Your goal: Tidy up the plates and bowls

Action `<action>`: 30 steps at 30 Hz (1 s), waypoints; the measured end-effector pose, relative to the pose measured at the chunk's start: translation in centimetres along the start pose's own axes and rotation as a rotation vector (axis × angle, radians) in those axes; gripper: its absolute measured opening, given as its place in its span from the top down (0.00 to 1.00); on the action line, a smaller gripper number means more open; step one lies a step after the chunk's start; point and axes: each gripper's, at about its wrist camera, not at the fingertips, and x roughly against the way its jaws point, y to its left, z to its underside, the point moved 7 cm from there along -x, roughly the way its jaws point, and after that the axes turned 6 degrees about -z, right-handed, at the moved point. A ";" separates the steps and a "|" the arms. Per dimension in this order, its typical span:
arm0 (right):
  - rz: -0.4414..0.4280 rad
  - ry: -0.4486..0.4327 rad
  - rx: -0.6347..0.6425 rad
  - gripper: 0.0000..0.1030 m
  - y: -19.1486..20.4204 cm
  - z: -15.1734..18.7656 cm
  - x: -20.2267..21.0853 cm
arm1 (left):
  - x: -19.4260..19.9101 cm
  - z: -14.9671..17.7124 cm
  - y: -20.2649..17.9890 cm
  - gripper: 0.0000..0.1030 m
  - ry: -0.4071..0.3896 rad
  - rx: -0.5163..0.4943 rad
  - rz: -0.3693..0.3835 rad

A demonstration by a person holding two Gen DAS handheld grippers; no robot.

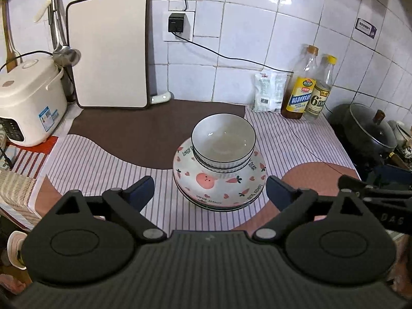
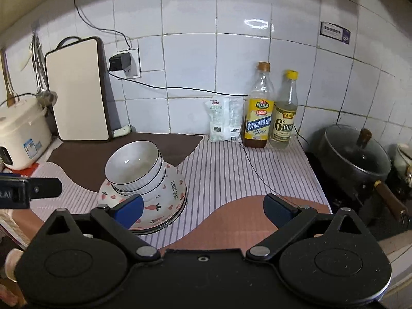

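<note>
Both sets of jaws stand spread wide with nothing between them: the left gripper (image 1: 209, 189) faces the stack, and the right gripper (image 2: 203, 209) sits just to its right. On the striped cloth of the bench (image 1: 103, 159) lies the pile of patterned plates (image 1: 219, 188), and nested on top of it are the white bowls (image 1: 224, 139). Stacking looks finished, or nearly. Judging by this, the next move calls only for backing clear without nudging the pile.
</note>
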 end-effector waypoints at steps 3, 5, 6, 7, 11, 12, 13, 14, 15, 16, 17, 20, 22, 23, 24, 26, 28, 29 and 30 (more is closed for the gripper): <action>0.033 0.014 0.013 0.02 0.1 0.1 0.6 | 0.5 0.3 0.2 0.08 -0.014 -0.001 -0.024; 0.039 0.022 0.007 0.02 0.2 0.3 0.9 | 0.8 0.3 0.5 0.08 -0.020 0.009 -0.044; 0.043 0.024 0.000 0.02 0.1 0.4 1.1 | 0.9 0.3 0.5 0.08 -0.020 0.010 -0.052; 0.047 0.028 -0.005 0.02 0.1 0.6 1.2 | 0.9 0.4 0.5 0.08 -0.019 0.004 -0.052; 0.067 0.027 0.000 0.02 0.2 0.9 1.5 | 1.3 0.7 0.4 0.08 -0.023 -0.018 -0.064; 0.069 0.026 0.003 0.02 0.3 0.9 1.6 | 1.3 0.7 0.3 0.08 -0.019 -0.022 -0.068; 0.069 0.024 0.004 0.02 0.3 0.9 1.7 | 1.4 0.9 0.1 0.08 -0.017 -0.029 -0.064; 0.069 0.020 0.005 0.02 0.4 0.9 1.8 | 1.5 1.0 0.1 0.08 -0.016 -0.031 -0.060; 0.069 0.017 0.006 0.02 0.5 0.8 1.9 | 1.5 1.1 0.0 0.08 -0.014 -0.032 -0.060; 0.069 0.014 0.008 0.02 0.6 0.8 2.0 | 1.5 1.2 0.0 0.08 -0.010 -0.033 -0.062; 0.069 0.011 0.010 0.02 0.7 0.8 2.1 | 1.6 1.4 0.0 0.08 -0.005 -0.036 -0.069; 0.072 0.006 0.014 0.02 0.9 0.9 2.4 | 1.6 1.7 0.0 0.08 0.008 -0.051 -0.103; 0.074 0.002 0.014 0.02 0.8 0.9 2.6 | 1.6 1.9 0.0 0.08 0.013 -0.061 -0.115; 0.074 0.000 0.014 0.02 0.8 1.0 2.7 | 1.6 2.0 0.0 0.08 0.016 -0.061 -0.116; 0.074 -0.002 0.013 0.02 0.8 1.0 2.8 | 1.7 2.1 0.0 0.08 0.019 -0.058 -0.113; 0.077 -0.006 0.013 0.02 0.7 1.0 2.8 | 1.7 2.2 0.1 0.08 0.026 -0.054 -0.110; 0.087 -0.012 0.018 0.02 0.6 1.1 2.9 | 1.8 2.4 0.1 0.08 0.029 -0.056 -0.112; 0.088 -0.013 0.020 0.02 0.5 1.2 2.9 | 1.8 2.4 0.2 0.08 0.029 -0.056 -0.113; 0.088 -0.013 0.018 0.02 0.5 1.2 2.9 | 1.9 2.4 0.2 0.08 0.030 -0.056 -0.113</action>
